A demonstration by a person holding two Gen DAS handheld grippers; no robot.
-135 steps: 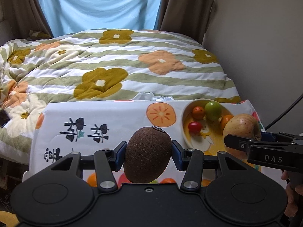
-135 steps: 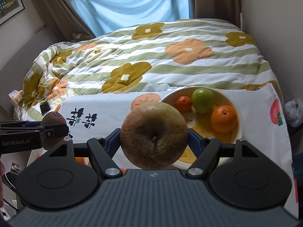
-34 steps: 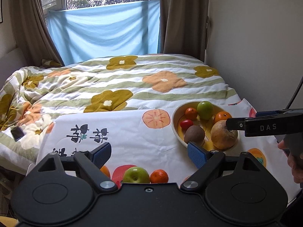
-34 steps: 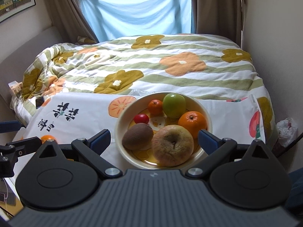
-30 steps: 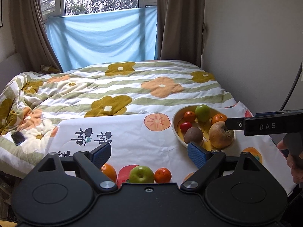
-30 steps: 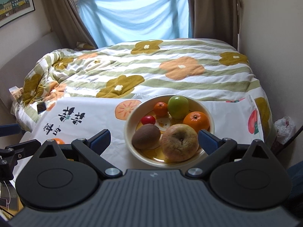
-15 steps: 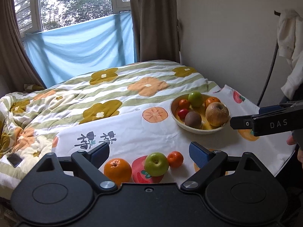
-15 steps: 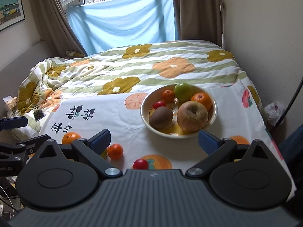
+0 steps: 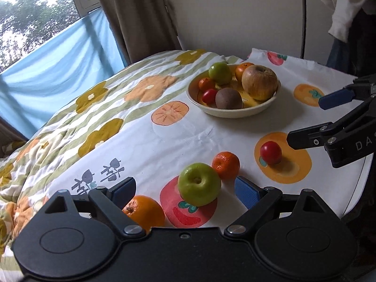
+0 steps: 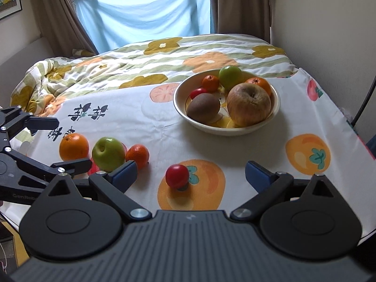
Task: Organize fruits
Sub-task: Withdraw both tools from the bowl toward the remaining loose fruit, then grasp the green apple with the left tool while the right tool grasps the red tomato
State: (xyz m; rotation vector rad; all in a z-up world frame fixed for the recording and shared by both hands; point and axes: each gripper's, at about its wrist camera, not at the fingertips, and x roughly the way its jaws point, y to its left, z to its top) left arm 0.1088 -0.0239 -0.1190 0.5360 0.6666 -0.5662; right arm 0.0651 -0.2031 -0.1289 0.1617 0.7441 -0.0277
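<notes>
A cream bowl (image 10: pixel 275 108) stands on the printed tablecloth and holds a kiwi (image 10: pixel 204 108), a big brownish apple (image 10: pixel 248 104), a green apple, oranges and a small red fruit. The bowl also shows in the left wrist view (image 9: pixel 225 112). Loose on the cloth near the front lie an orange (image 10: pixel 73 146), a green apple (image 10: pixel 108 153), a small mandarin (image 10: pixel 137 155) and a red tomato (image 10: pixel 177 176). My left gripper (image 9: pixel 185 189) is open, with the green apple (image 9: pixel 199 183) between its fingers. My right gripper (image 10: pixel 190 172) is open around the tomato.
The table's cloth (image 10: pixel 152 122) has printed fruit patterns. A bed with a flowered quilt (image 10: pixel 164 54) lies just behind the table. A wall (image 10: pixel 329 18) is on the right, curtains and a window at the back. A black cable (image 10: pixel 364 103) hangs at the table's right edge.
Both grippers, which had released the kiwi and the big apple into the bowl, have pulled back and down toward the loose fruits at the table's front. Both stay open.
</notes>
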